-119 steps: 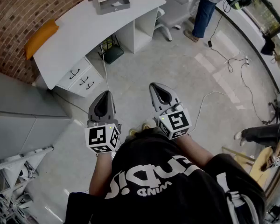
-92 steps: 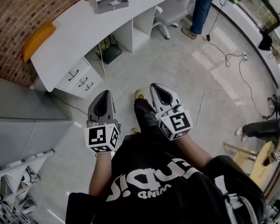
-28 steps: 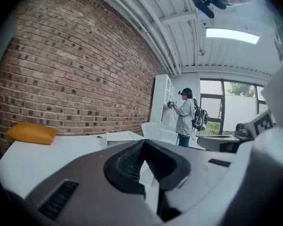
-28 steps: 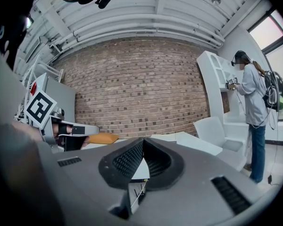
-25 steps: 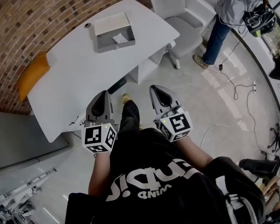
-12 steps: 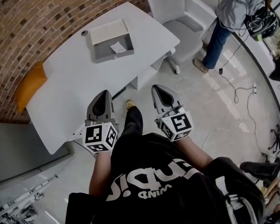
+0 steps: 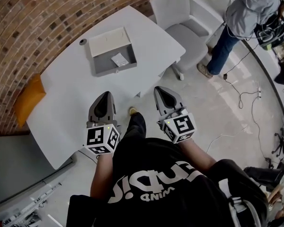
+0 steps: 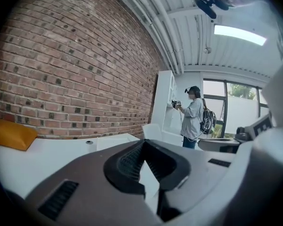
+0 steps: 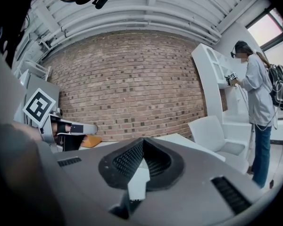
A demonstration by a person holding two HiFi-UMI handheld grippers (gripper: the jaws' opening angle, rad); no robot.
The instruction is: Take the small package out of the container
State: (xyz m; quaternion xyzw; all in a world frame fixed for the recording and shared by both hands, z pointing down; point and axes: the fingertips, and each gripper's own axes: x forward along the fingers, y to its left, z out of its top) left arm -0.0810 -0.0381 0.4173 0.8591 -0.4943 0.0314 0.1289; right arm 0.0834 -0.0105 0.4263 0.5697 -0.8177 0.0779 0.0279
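Observation:
In the head view a grey open container (image 7: pixel 104 66) sits on the white table (image 7: pixel 75 93) near the brick wall. A small white package (image 7: pixel 119 59) lies inside it, toward its right side. Both grippers are held side by side at the table's near edge, well short of the container. My left gripper (image 7: pixel 105 95) is shut with nothing between its jaws, and its own view shows the jaws of the left gripper (image 8: pixel 142 143) meeting at the tip. My right gripper (image 7: pixel 161 89) is likewise shut and empty, and the right gripper (image 9: pixel 142 141) shows the same in its own view.
An orange cushion (image 7: pixel 29 100) lies at the table's left end. A small dark round object (image 7: pixel 82 41) stands behind the container. A white chair (image 7: pixel 178 19) is at the table's right end. A person (image 7: pixel 248 18) stands further right, with cables (image 7: pixel 236 86) on the floor.
The table and container have come closer and moved toward the middle of the head view as I walked up. Both grippers stay shut, side by side.

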